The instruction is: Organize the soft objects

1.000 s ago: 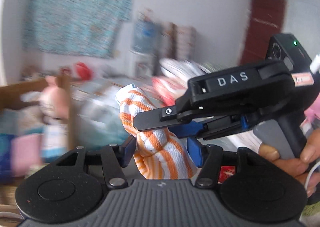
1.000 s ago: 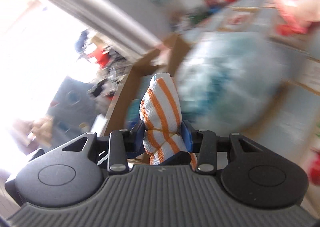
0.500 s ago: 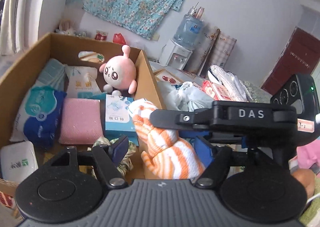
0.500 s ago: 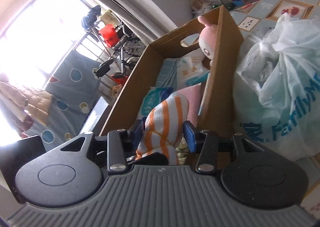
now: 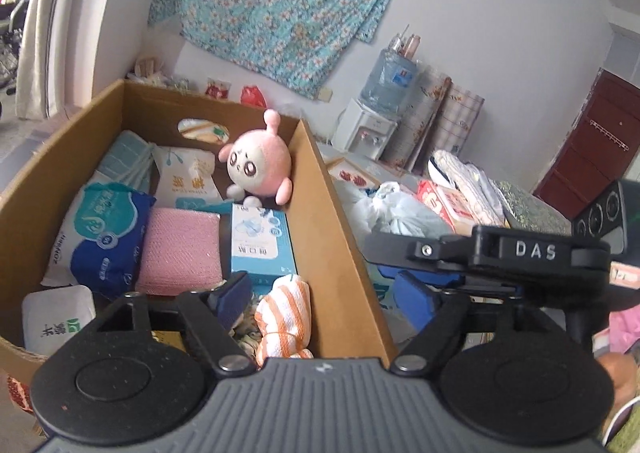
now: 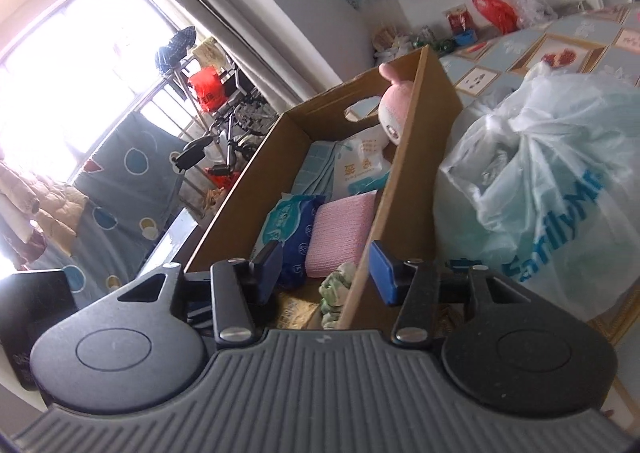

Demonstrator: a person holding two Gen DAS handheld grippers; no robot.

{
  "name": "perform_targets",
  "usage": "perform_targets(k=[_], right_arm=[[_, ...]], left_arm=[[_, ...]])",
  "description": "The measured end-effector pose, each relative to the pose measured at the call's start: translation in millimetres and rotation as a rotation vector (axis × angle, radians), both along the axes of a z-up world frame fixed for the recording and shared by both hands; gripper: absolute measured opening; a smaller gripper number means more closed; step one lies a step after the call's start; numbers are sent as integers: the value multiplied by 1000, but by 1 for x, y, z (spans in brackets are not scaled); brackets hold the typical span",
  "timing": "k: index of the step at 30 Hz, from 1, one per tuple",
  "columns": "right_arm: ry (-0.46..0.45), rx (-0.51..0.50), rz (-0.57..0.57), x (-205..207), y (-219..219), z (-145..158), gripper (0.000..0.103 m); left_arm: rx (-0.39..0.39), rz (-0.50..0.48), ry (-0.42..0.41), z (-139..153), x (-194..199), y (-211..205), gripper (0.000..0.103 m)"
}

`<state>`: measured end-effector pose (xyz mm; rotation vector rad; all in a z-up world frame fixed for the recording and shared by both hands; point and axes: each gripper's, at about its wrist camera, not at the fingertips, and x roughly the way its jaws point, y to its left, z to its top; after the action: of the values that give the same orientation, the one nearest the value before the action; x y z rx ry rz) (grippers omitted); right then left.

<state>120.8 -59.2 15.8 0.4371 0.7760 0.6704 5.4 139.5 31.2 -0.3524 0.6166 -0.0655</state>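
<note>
1. Orange-striped cloth bundle (image 5: pixel 285 315) lies inside the cardboard box (image 5: pixel 328 237), near corner, beside a blue tissue pack (image 5: pixel 261 249).
2. Left hand-held gripper (image 5: pixel 324 295): jaws opening wide, nothing gripped, cloth below.
3. Right hand-held gripper (image 6: pixel 326 269): jaws opening, empty, straddling box wall.
4. Tip: lift both clear w/o snagging cloth.

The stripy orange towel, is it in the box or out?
In. The rolled orange-striped towel lies inside the cardboard box, by its near wall, with no claw touching it.
</note>
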Motion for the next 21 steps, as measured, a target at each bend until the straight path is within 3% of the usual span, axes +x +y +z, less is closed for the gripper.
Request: perform_targets(k=[4, 6, 9, 15, 21], right_arm=[[-89, -48, -49, -19, -8, 8, 70], [-149, -79, -90, -31, -10, 14, 85], [-235, -146, -142, -50, -11, 22, 100], [-322, -285, -191, -84, -3, 25, 102], [-322, -342, -193, -110, 2, 20, 102]], left_arm=[[54, 36, -41, 11, -16, -8, 99], [75, 61, -60, 17, -26, -11, 102], [115, 105, -98, 23, -42, -14, 103], [219, 167, -72, 28, -64, -23, 103], [210, 208, -37, 19, -88, -25, 103]])
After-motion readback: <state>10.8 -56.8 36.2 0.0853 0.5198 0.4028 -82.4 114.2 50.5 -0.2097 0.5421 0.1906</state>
